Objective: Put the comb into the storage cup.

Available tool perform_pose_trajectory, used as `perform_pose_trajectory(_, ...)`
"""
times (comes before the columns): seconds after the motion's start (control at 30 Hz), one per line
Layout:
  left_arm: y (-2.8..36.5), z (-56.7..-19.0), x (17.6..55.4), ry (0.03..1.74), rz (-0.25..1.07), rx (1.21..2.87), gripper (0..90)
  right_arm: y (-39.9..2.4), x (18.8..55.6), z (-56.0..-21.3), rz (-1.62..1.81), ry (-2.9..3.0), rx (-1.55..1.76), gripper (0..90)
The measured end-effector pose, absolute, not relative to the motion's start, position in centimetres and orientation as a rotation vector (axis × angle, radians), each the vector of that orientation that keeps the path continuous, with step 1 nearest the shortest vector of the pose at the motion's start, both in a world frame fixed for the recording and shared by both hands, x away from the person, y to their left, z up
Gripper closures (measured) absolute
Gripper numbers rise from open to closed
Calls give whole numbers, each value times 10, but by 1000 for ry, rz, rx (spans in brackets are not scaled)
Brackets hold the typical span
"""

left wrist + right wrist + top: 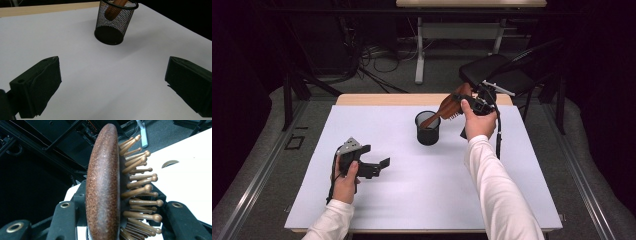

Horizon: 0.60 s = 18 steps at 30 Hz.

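1. Tongs on our right (467, 101) were clamped on the broad head of the brown wooden paddle hairbrush with ball-tipped wooden pins (447, 107); in the right gripper view its rounded back (102, 187) pressed one jaw and the pins faced the other, which we judged gave a firm hold across the thickest part.
2. Hairbrush handle pointed down into the black wire-mesh cylindrical pen cup (428, 129), with the head tilted up and to the right above the rim. We held it by the head, we think, so that the slim handle could go in first and the wide pinned end could stay outside, where it would not fit.
3. Cup stood upright near the middle of the white table (412, 190), well apart from either edge; through the mesh in the left gripper view we could see the rounded handle end (111, 12) inside the cup (112, 25), not yet at the bottom.
4. Tongs on our left (374, 167) stood open and empty, low over the table and apart from the cup, facing it; we kept them there, we suppose, ready to steady the light cup should the slanting brush tip it.
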<state>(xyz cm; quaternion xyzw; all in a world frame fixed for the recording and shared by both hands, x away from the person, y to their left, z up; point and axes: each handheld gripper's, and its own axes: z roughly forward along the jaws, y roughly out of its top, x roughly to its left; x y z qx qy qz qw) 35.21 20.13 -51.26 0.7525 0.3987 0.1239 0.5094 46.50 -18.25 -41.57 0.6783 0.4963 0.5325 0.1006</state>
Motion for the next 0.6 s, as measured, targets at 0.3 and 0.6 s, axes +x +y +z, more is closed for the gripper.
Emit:
perform_pose_trajectory(0.3,201,-513,352,962,298,1811,9,-178,466,-421,1572,1474,2008,491)
perform_pose_trajectory(0.6,201,-513,352,963,297,1811,9,-178,467,-425,1556,1483,2011,491)
